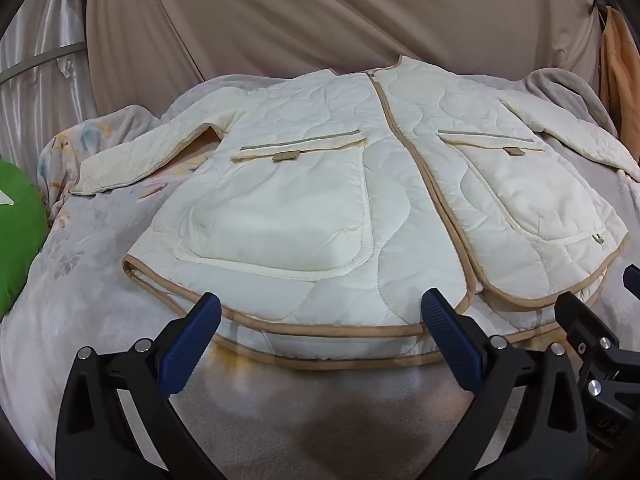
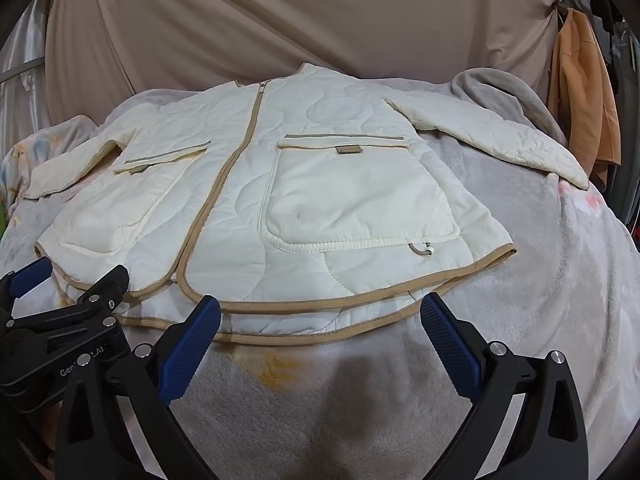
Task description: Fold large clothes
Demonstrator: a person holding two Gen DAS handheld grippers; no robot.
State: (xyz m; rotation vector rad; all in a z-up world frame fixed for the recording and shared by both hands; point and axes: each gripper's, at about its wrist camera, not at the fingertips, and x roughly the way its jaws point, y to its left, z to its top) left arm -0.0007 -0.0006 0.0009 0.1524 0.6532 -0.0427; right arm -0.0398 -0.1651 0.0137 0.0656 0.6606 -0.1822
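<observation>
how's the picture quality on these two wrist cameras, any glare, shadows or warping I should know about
Left wrist view: fisheye bends the jacket hem, corners vignette black, a soft shadow lies on the blanket between the open left tongs. Right wrist view: same warp, similar shadow below the right tongs; no harsh glare, focus fairly sharp.

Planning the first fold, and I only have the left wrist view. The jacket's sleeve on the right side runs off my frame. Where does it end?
Observer: The right-side sleeve lies stretched out flat on the grey blanket. Its cuff is not folded under and sits short of the blanket's right edge.
Operator: Is the right claw holding anything? I only see part of it from the side.
Observer: No. The right claw is wide open at the jacket hem, gripping nothing.
</observation>
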